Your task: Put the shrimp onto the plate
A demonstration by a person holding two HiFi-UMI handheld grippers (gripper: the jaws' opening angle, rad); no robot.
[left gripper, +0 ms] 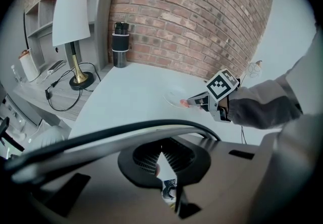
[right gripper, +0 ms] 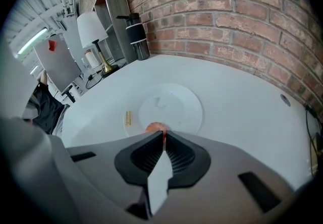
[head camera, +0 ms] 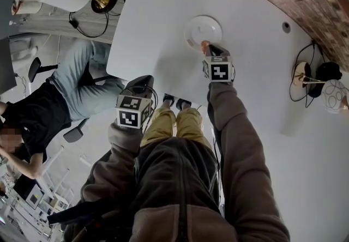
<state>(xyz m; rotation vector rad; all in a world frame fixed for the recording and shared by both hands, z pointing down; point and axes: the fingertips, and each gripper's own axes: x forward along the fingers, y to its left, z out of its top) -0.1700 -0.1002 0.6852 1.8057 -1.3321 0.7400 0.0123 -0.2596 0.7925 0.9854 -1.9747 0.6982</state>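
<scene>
The right hand-held gripper [right gripper: 164, 134] had its jaws pinched on the shrimp [right gripper: 155, 127], a small orange-pink lump poking out just past the tips. The shrimp hung over the near rim of the white plate [right gripper: 171, 104], so the plate's bare middle lay straight ahead along the jaws, away from the person. How the shrimp's long axis ran could not be told, as too little of it showed. The left hand-held gripper [left gripper: 162, 153] was held back at the near edge of the white bench [head camera: 163, 28], well apart from the plate, with its tips pressed together and nothing clearly between them. The right one was plainly the nearer. A small yellowish scrap [right gripper: 128, 117] lay on the bench just left of the plate.
</scene>
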